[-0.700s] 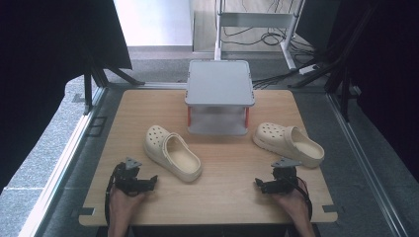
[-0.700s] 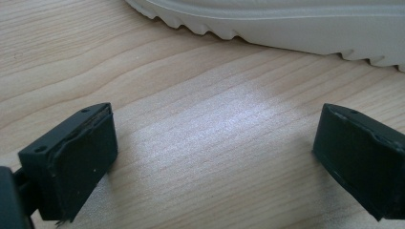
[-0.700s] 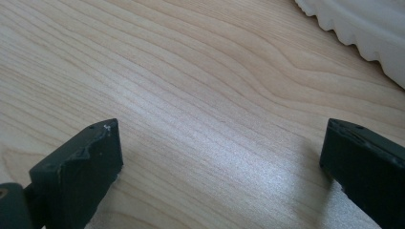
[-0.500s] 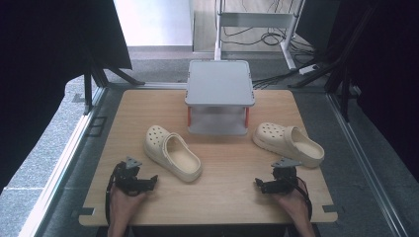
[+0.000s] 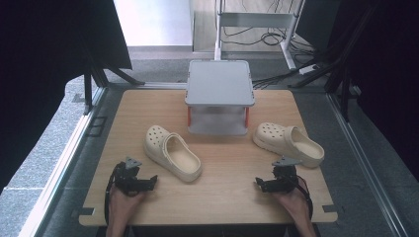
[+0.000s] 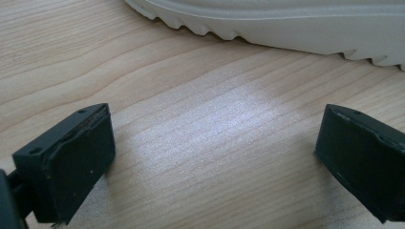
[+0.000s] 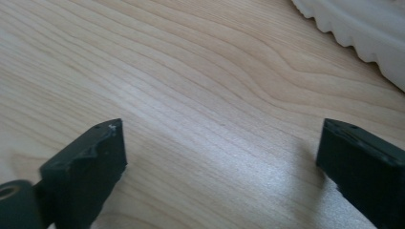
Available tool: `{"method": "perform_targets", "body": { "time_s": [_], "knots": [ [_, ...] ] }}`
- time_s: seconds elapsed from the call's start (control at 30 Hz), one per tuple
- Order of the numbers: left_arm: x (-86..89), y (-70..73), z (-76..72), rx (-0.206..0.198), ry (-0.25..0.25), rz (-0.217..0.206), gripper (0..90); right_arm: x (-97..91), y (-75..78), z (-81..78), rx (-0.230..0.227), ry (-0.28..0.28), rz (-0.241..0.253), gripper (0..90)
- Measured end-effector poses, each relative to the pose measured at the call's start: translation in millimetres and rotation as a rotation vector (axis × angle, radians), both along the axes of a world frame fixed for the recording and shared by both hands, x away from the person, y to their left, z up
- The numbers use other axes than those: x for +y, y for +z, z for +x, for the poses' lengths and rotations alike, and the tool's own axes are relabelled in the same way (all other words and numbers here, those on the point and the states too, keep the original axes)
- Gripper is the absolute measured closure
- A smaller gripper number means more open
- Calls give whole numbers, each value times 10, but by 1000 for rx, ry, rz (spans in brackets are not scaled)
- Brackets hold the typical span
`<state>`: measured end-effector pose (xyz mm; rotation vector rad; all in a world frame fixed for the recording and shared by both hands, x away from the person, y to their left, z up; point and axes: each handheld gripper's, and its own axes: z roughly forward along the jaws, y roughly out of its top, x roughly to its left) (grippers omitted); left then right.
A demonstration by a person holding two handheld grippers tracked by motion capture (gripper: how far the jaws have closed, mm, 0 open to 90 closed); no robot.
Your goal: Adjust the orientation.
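A light wooden table [image 5: 217, 197] carries a grey two-tier rack [image 5: 219, 96] at its far middle, its top shelf bare. Near and left of the rack lies a cream clog [image 5: 172, 153], its toe toward the far left; right of the rack lies the second cream clog [image 5: 288, 143], its toe pointing left, close to the table's right edge. At the near edge, the left gripper [image 5: 132, 178] rests on the wood just left of the first clog, its jaws set wide apart over bare wood, the clog's ridged sole [image 6: 286, 24] just beyond them. The right gripper [image 5: 277, 180] sits near the second clog, jaws likewise spread with nothing between them.
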<state>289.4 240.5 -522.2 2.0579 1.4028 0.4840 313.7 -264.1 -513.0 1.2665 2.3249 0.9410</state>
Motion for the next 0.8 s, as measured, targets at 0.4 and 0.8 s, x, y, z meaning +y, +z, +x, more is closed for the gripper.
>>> {"method": "perform_targets", "body": {
  "time_s": [0.4,0.8],
  "knots": [
    [0,0,-1,-1,0,-1,0,94,216,36,2,62,32,132],
    [0,0,-1,-1,-1,-1,0,452,540,214,-18,150,57,149]
  ]
}}
